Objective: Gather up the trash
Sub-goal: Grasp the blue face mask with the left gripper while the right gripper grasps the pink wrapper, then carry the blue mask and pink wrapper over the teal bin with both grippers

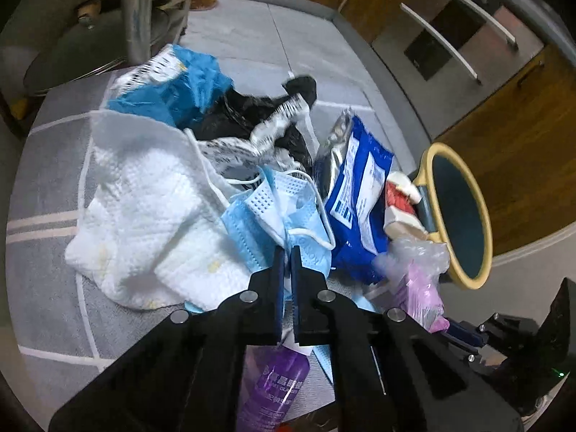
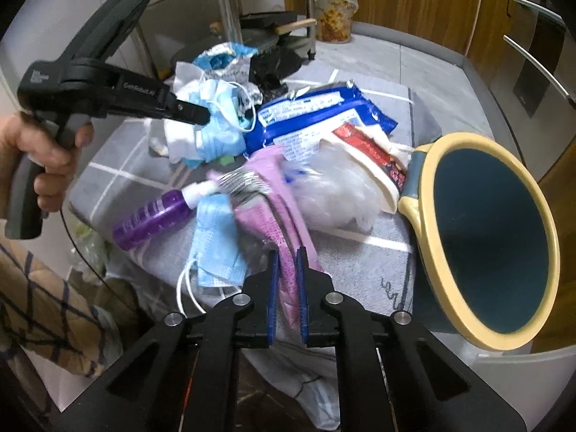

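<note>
Left tongs [image 1: 287,252] pinch a pale blue face mask [image 1: 288,223], pads pressed together on its pleated fabric. Around it on the grey mat [image 1: 46,165]: a quilted white paper towel [image 1: 144,216], a crinkled blue bag [image 1: 180,82], black plastic film [image 1: 252,108], a glossy blue pouch [image 1: 360,194], a red and white box [image 1: 399,201], a purple bottle [image 1: 277,378] under the fingers. Bin [image 1: 460,212], cream oval rim, dark inside, lies tipped on its side just beside the pile at right

Right view: right tongs [image 2: 287,252] pinch a pink woven mesh bag [image 2: 277,216], jaws nearly together with the thin soft mesh between them. Bin [image 2: 486,237] sits near, mouth facing the pile. Left tongs [image 2: 201,113] show at left, held by a hand [image 2: 43,151], plaid sleeve [image 2: 54,306] below, tip buried in the mask [image 2: 219,133]. A second mask [image 2: 216,244] lies flat by the purple bottle [image 2: 151,216]

Step looks like: both grabs made, nothing lifted yet. Next probably calls for lifting each limp piece clear and carrying it to the bin mouth; loose ear loops may snag neighbours
</note>
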